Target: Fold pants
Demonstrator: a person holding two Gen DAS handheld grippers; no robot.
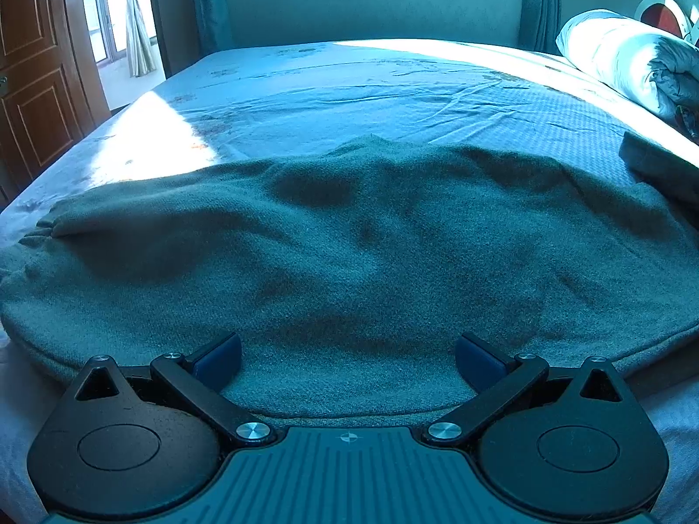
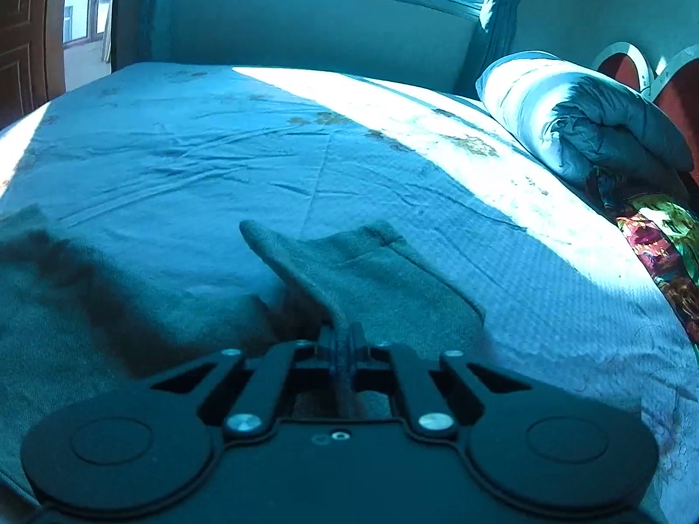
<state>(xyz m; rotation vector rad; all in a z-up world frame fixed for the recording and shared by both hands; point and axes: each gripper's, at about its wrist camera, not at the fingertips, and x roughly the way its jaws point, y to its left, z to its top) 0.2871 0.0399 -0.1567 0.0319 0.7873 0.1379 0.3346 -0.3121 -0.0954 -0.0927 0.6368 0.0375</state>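
The pants (image 1: 349, 253), of a grey-green knitted cloth, are spread lengthwise across the near part of the bed (image 1: 349, 87), on a pale blue sheet with a faint flower print. In the left wrist view the cloth fills the whole width of the frame; a gathered cuff is seen at the far left, and a small peak is raised at the middle of the far edge.

The left tongs (image 1: 348, 358) are held released, the jaws standing wide apart over the near edge of the pants. The blue pads (image 1: 217, 360) are seen just above the cloth; contact cannot be told.

The right tongs (image 2: 345, 340) are clenched on a fold of the pants (image 2: 371, 279). The pinched ridge of cloth is drawn up between the jaws and runs forward to a raised, bent corner; a seamed flap lies beside it on the right.

A rolled pale quilt (image 2: 568, 122) is noted at the right side of the bed, with a flowered cloth (image 2: 655, 236) below it. A window and curtains (image 1: 135, 22) are recorded behind the bed, and a brown wooden door (image 1: 30, 65) at the left. Bands of sunlight fall across the sheet.
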